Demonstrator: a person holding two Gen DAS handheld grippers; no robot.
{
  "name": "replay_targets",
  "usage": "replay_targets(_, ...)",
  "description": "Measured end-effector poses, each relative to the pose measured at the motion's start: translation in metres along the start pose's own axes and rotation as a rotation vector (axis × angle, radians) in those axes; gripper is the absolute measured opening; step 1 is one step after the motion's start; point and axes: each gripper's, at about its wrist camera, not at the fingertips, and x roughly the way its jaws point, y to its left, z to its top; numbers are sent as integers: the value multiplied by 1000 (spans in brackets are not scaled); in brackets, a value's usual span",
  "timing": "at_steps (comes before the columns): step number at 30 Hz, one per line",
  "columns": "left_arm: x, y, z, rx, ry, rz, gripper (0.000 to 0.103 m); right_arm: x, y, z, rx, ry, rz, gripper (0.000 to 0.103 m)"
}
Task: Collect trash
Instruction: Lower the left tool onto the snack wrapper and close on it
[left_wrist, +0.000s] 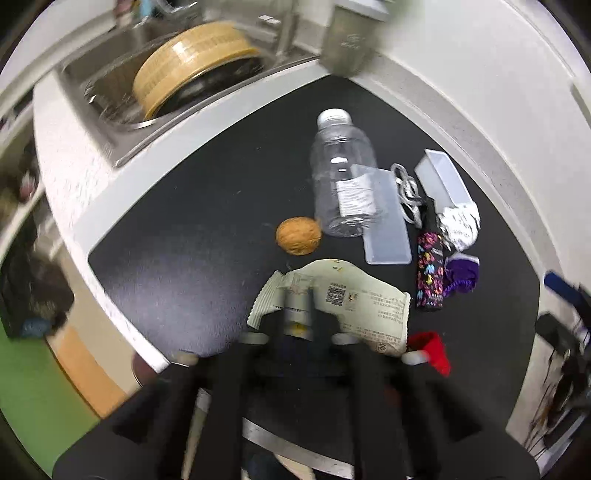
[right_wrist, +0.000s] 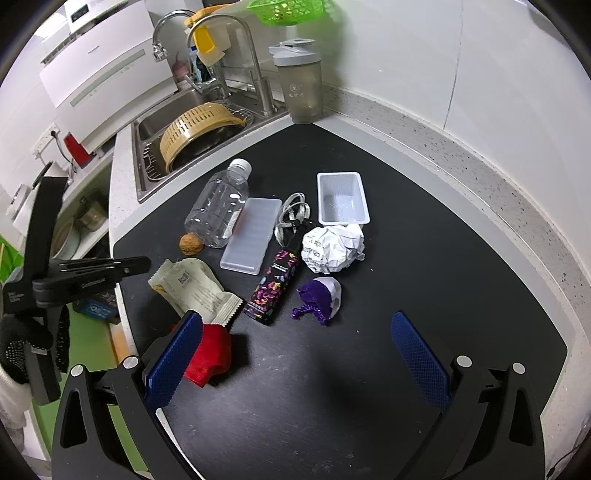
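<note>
On a black mat lie a pale green snack wrapper, a clear plastic bottle, a crumpled paper ball, a white plastic tray, a walnut and a red cloth. My left gripper is shut, its fingers over the wrapper near edge; whether it pinches it I cannot tell. In the right wrist view the left gripper sits just left of the wrapper. My right gripper is open and empty above the mat's near part.
A flat clear box, a black patterned pack, a purple-white pouch and a grey cord lie mid-mat. A sink with a yellow colander is at back left; a grey shaker cup stands behind.
</note>
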Motion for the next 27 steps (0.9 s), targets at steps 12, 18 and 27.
replay_targets(12, 34, 6, -20, -387, 140, -119, 100, -1, -3, -1, -8, -1, 6, 98)
replay_targets(18, 44, -6, -19, -419, 148, -111, 95, -2, -12, -4, 0, 1, 2, 98)
replay_targets(27, 49, -11, -7, -389, 131, -120, 3, -3, -17, -7, 8, 1, 2, 98)
